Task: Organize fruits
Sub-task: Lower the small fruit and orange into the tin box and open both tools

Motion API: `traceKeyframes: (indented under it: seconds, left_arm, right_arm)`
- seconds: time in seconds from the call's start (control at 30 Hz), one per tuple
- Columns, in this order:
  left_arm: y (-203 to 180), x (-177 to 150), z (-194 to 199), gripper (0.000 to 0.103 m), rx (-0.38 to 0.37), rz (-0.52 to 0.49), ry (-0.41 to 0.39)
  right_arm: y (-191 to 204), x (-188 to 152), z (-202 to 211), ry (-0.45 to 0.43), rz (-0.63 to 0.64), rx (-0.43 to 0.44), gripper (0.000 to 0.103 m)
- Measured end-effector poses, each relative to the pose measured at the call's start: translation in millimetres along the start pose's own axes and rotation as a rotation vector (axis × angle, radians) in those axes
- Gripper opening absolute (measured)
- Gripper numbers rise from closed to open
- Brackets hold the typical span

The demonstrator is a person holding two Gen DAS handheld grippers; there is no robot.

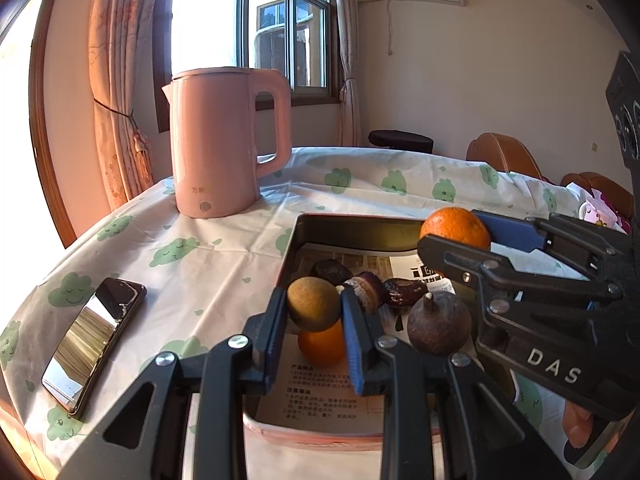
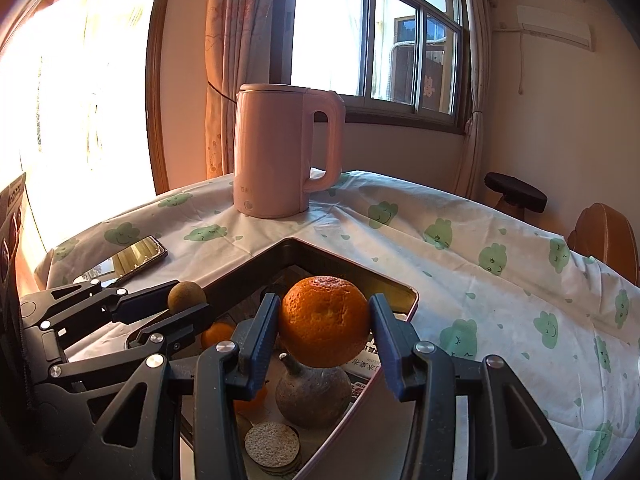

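Note:
My left gripper (image 1: 314, 302) is shut on a small round brown-green fruit (image 1: 313, 305), held just above the near part of a rectangular metal tin (image 1: 294, 248) lined with printed paper. In the tin lie a small orange (image 1: 322, 347), a dark round fruit with a stem (image 1: 438, 330) and several dark dried fruits (image 1: 404, 292). My right gripper (image 2: 324, 308) is shut on a large orange (image 2: 324, 322) over the tin (image 2: 356, 270); below it sit the stemmed fruit (image 2: 312, 394) and a round biscuit (image 2: 272, 444). The left gripper (image 2: 186, 299) shows at the left of the right wrist view.
A pink kettle (image 1: 224, 144) stands on the cloud-print tablecloth (image 1: 200, 248) behind the tin. A phone (image 1: 92, 344) lies left of the tin near the table's edge. Brown chairs (image 1: 504, 154) and a dark stool (image 2: 516, 192) stand beyond the table's far right side.

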State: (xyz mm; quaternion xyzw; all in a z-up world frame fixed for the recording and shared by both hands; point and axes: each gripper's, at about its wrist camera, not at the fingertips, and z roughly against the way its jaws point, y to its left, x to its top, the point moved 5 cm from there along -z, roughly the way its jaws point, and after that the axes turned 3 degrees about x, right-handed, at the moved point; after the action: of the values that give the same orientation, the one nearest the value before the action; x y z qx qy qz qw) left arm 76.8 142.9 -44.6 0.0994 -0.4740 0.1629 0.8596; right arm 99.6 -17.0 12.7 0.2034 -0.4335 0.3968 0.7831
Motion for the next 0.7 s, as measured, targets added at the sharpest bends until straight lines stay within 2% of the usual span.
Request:
traceKeyframes:
  seconds: [0.33, 0.57, 0.67, 0.7]
  left_arm:
    - [-3.7, -3.1, -5.4, 0.028, -0.008, -0.015, 0.031]
    - [-4.4, -3.5, -5.8, 0.030, -0.005, -0.016, 0.033]
    - [-2.4, -3.3, -4.5, 0.041, -0.002, -0.005, 0.029]
    - [-0.4, -3.1, -3.4, 0.051, 0.000, 0.002, 0.028]
  right_arm:
    - [-1.8, -7.7, -15.5, 0.071, -0.012, 0.017, 0.048]
    - [-4.6, -10.2, -19.7, 0.088, -0.025, 0.028, 0.049]
    - [-6.1, -10.5, -18.1, 0.088, -0.022, 0.015, 0.052]
    - [-8.4, -10.4, -16.4, 0.086, -0.023, 0.000, 0.056]
